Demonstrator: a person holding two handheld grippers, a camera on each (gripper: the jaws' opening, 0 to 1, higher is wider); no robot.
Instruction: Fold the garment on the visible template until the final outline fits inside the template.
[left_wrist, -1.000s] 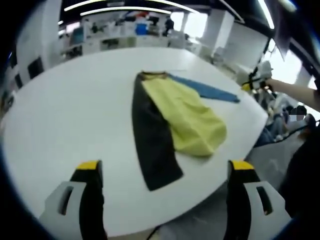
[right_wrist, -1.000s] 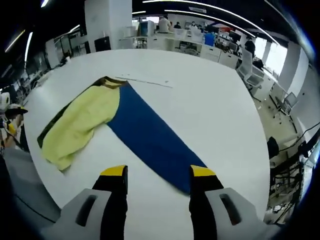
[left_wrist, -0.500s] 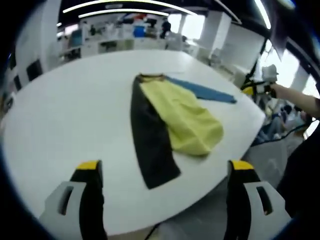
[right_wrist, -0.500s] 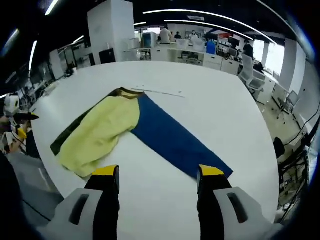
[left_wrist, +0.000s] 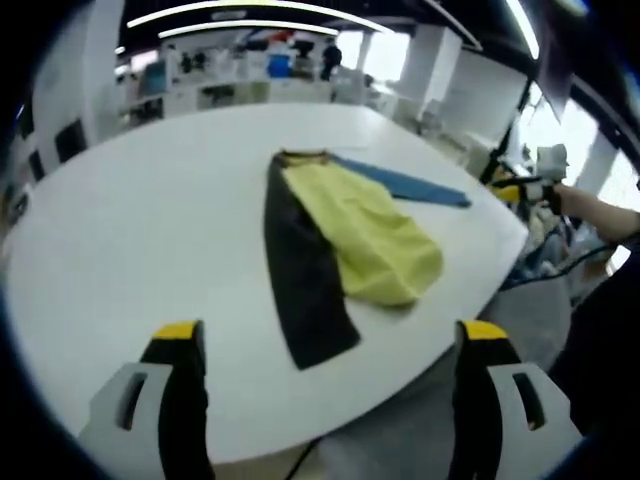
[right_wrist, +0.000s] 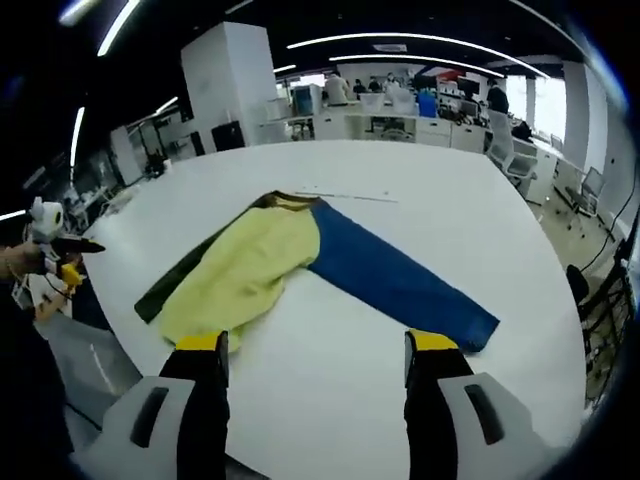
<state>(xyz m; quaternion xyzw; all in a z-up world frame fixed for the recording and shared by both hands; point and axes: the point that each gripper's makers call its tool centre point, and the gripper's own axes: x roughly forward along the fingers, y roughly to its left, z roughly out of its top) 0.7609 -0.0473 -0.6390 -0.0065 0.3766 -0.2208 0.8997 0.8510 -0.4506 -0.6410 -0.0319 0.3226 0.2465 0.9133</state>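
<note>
Garment: a cloth pair of trousers with 1 dark olive leg (left_wrist: 303, 280), 1 blue leg (right_wrist: 400, 282) and a pale yellow panel (left_wrist: 365, 232) draped across the middle, lying flat on the worktop.
Worktop: a large white rounded table (left_wrist: 130, 230); the garment lies towards the edge nearest the person.
Legs: spread in a V from the waistband (right_wrist: 290, 199); the yellow cloth covers part of the olive leg.
Left hand-held gripper (left_wrist: 325, 385): jaws wide apart, holding nothing, poised above the worktop edge, well apart from the garment.
Right hand-held gripper (right_wrist: 315, 385): jaws wide apart, holding nothing, above the bare worktop near the yellow cloth's hem and the blue leg's cuff.
Surroundings: an open office with desks (right_wrist: 420, 110) and ceiling strip lights.
</note>
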